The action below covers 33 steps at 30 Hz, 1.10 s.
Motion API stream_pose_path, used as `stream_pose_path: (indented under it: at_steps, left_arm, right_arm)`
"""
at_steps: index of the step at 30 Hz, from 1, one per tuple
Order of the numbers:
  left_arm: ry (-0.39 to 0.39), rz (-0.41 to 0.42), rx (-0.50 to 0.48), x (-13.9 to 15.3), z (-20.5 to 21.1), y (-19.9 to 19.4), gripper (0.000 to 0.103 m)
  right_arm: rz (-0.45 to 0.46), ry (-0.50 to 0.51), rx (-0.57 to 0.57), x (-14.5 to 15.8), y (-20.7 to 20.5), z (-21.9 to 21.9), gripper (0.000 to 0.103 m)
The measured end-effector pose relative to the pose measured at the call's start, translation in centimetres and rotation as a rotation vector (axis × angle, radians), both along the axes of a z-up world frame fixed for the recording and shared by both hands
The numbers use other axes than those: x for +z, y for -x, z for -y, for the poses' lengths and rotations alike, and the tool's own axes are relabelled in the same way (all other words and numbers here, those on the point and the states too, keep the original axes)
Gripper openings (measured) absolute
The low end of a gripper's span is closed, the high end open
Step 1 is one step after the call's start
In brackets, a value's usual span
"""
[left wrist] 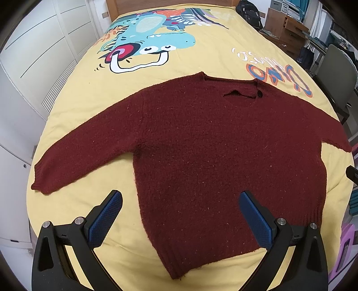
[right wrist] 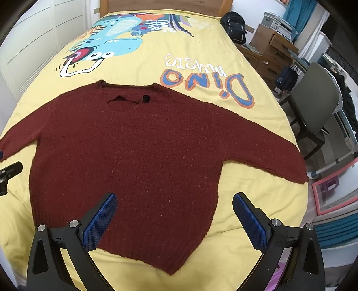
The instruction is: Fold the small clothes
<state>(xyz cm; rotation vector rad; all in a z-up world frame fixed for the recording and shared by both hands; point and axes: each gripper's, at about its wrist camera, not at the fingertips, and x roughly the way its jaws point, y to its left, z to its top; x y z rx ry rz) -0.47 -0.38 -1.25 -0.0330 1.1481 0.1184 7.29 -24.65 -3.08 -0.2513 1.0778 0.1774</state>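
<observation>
A dark red knit sweater (left wrist: 212, 145) lies flat on the yellow dinosaur bedspread (left wrist: 201, 56), both sleeves spread out, collar at the far side, hem nearest me. It also shows in the right wrist view (right wrist: 134, 156). My left gripper (left wrist: 181, 199) is open and empty, hovering over the sweater's lower left corner. My right gripper (right wrist: 175, 201) is open and empty, hovering over the lower right corner. The left gripper's body shows at the left edge of the right wrist view (right wrist: 9, 176).
White wardrobe doors (left wrist: 33, 56) stand left of the bed. A grey chair (right wrist: 317, 107), wooden drawers (right wrist: 273, 53) and a black backpack (right wrist: 235, 26) stand to the right. The wooden headboard (left wrist: 170, 5) is at the far end.
</observation>
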Motion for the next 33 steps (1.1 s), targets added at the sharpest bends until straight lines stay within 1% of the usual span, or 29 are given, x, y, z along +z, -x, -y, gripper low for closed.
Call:
stream_pose_path:
  at_steps: [14, 26, 29, 32, 33]
  left_arm:
    - [-0.001, -0.002, 0.001, -0.1, 0.0, 0.0, 0.102]
    - [0.009, -0.017, 0.005, -0.2, 0.0, -0.7, 0.102]
    - [0.009, -0.018, 0.015, -0.2, -0.1, -1.2, 0.102]
    - [0.005, -0.019, 0.011, -0.2, -0.2, -2.2, 0.102]
    - [0.000, -0.019, 0.011, -0.2, -0.3, -2.5, 0.102]
  right_arm:
    - [-0.002, 0.001, 0.000, -0.1, 0.0, 0.0, 0.103]
    - [-0.017, -0.008, -0.001, -1.1, -0.9, 0.3, 0.103]
    - [-0.015, -0.032, -0.025, -1.3, -1.7, 1.3, 0.102]
    - [-0.011, -0.044, -0.062, -1.7, -3.2, 3.4, 0.102]
    - [-0.009, -0.040, -0.091, -2.0, -4.1, 4.8, 0.102]
